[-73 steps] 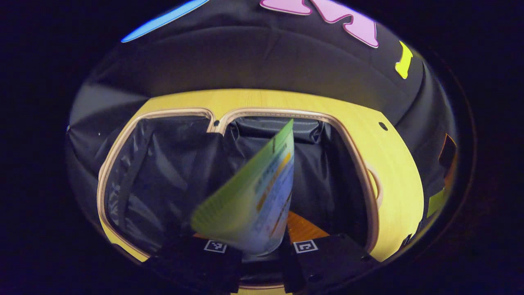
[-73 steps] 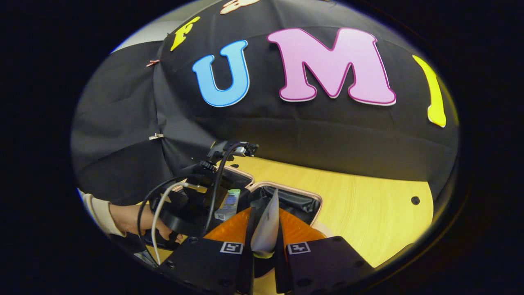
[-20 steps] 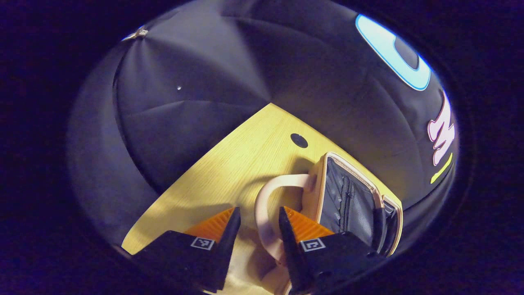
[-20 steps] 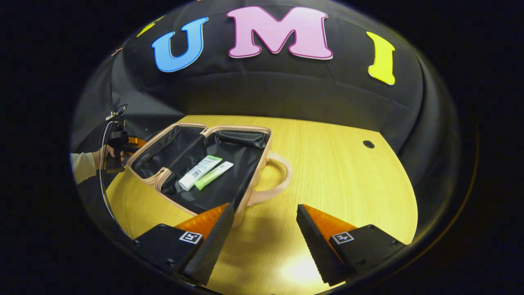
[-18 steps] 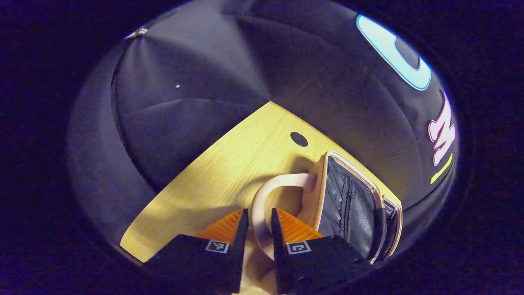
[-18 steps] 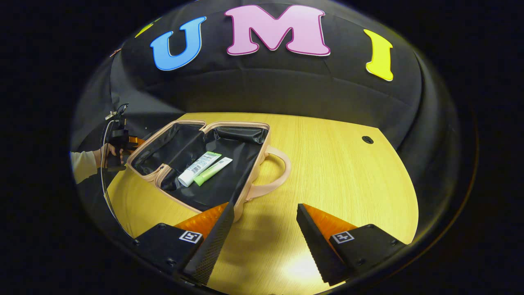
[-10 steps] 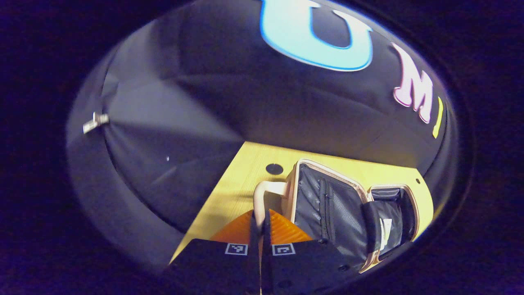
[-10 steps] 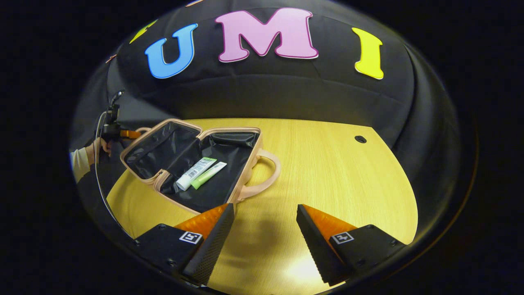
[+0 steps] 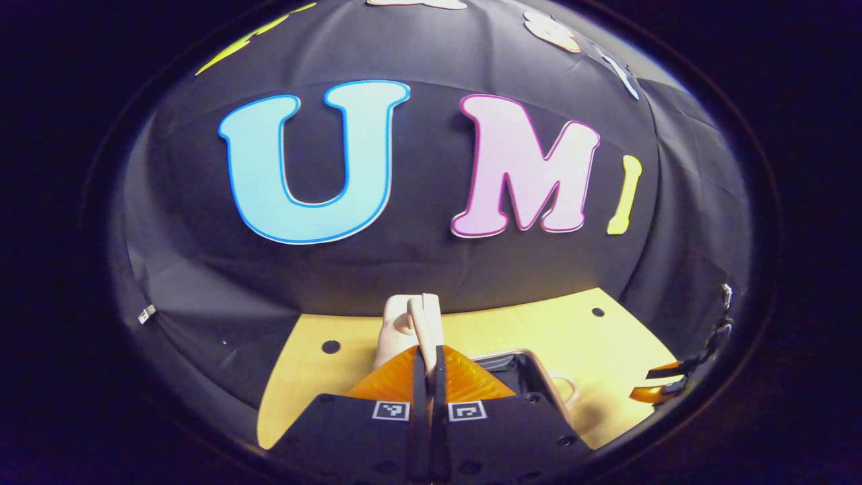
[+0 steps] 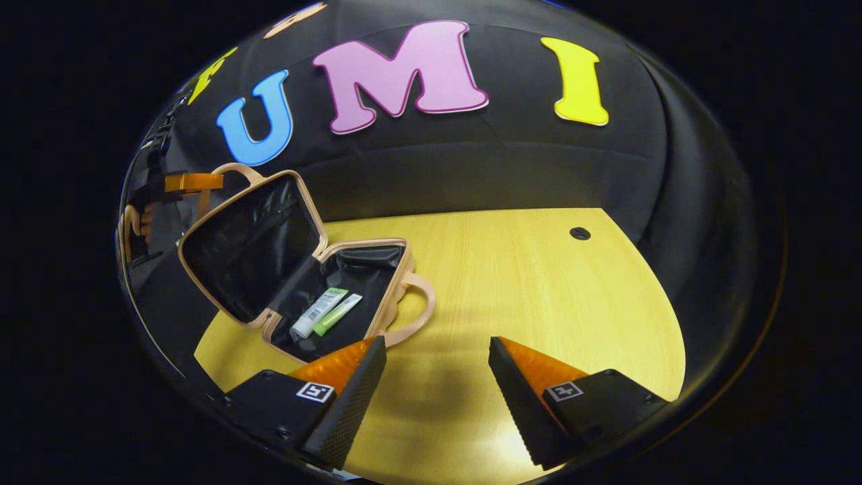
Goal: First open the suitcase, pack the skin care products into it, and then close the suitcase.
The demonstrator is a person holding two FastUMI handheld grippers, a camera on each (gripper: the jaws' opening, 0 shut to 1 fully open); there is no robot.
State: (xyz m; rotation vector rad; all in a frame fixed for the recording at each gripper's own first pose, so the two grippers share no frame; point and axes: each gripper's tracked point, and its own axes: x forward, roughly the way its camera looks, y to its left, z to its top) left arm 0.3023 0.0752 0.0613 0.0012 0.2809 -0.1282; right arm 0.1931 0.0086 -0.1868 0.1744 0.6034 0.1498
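Yellow wooden table (image 10: 539,283) under black cloth walls, with the suitcase (image 10: 289,269) standing open at its left end. Lid half (image 10: 249,246) raised past upright-ish, tilted, its handle (image 9: 412,323) pinched between the closed fingers of the left gripper (image 9: 428,367). Two skin care tubes (image 10: 322,312) lying side by side in the lower half, touching or nearly so. Right gripper (image 10: 434,377) held low over bare table just beside the case's other handle (image 10: 414,313), jaws spread wide, holding nothing. Step in hand, by the look of it: closing — packing done, lid partway over. Next move likely calls for swinging the lid down along its hinge arc and keeping the pinch until the rims meet, perhaps steadying the base with the free gripper. Hard to make out: the zipper and any latch, and the hinge seam — in the left gripper view, most of the case cut off behind the fingers.
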